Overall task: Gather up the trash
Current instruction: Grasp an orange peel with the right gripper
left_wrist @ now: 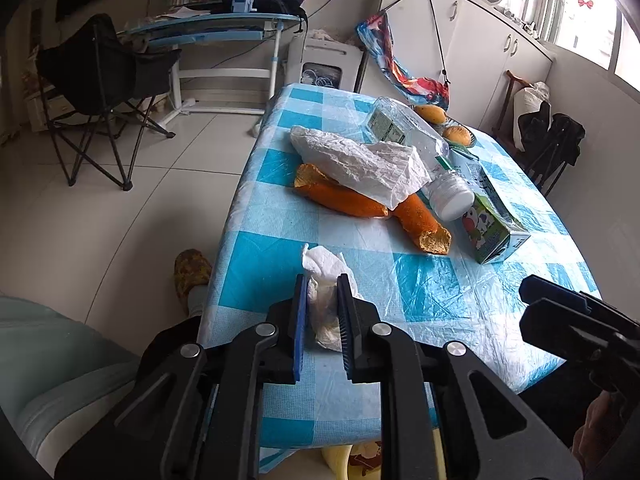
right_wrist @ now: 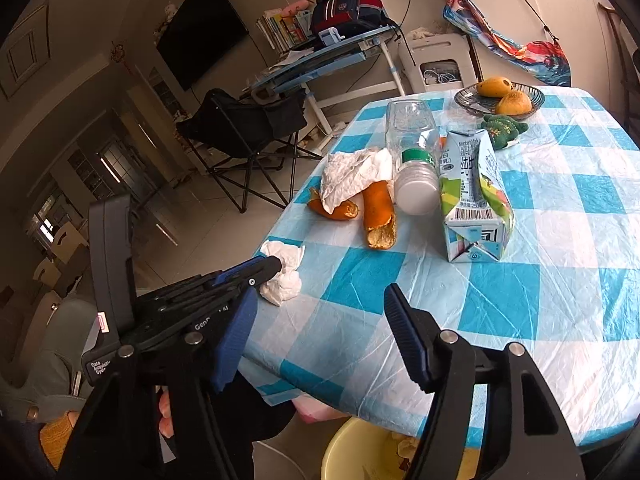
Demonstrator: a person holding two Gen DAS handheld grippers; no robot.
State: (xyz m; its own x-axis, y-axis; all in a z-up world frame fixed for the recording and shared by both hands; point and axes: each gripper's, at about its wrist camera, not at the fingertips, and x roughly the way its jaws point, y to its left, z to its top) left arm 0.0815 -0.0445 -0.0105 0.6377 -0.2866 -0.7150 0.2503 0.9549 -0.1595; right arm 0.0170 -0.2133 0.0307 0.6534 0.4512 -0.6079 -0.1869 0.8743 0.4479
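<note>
My left gripper (left_wrist: 322, 284) is shut on a crumpled white tissue (left_wrist: 325, 280) at the table's near left edge; the tissue also shows in the right wrist view (right_wrist: 282, 276), with the left gripper's fingers (right_wrist: 256, 270) on it. My right gripper (right_wrist: 320, 304) is open and empty above the near table edge. Farther on lie orange peels (left_wrist: 420, 220), a white crumpled wrapper (left_wrist: 360, 164), an empty plastic bottle (left_wrist: 420, 140) on its side and a milk carton (left_wrist: 492, 220). A yellow bin (right_wrist: 384, 452) stands below the table edge.
The table has a blue-and-white checked cover (right_wrist: 540, 280). A glass dish with mangoes (right_wrist: 500, 98) and a green plush toy (right_wrist: 502, 128) sit at the far side. A black folding chair (left_wrist: 104, 92) and a desk (left_wrist: 224, 28) stand on the floor to the left.
</note>
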